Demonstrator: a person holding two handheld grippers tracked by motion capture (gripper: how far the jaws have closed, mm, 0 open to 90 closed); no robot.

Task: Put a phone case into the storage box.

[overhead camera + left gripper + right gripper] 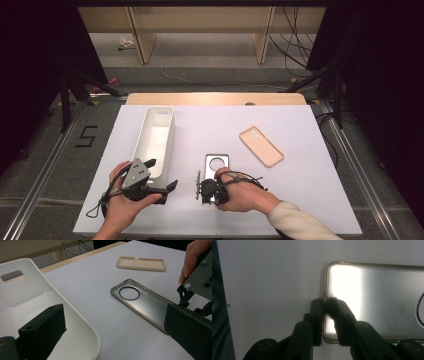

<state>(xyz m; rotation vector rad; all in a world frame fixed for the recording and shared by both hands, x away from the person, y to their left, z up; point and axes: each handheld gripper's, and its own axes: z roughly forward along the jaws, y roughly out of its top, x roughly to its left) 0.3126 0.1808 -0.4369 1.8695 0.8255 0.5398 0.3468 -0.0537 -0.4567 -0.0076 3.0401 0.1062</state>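
I have the right gripper [323, 305] pointing down at the near end of the clear, silvery phone case with a round camera ring [216, 167]. In the right gripper view its two black jaws are pinching the case's thin side rim: one jaw sits outside on the white table cover [210, 125], the other inside on the shiny inner face, with only the rim between them. The case lies flat on the cover, its ringed end stretching away from my right gripper toward the far side.

My left gripper [162, 176] rests low on the table, its jaws spread wide and gripping nothing. One jaw hangs over the inside of the long white plastic bin with a handle slot [75, 322], the other sits out over the cover, close to the near end of the clear case. The bin's long wall runs right beside this gripper.

Beyond the clear case, well apart from both grippers, a beige phone case [141, 263] lies open-side up on the cover.
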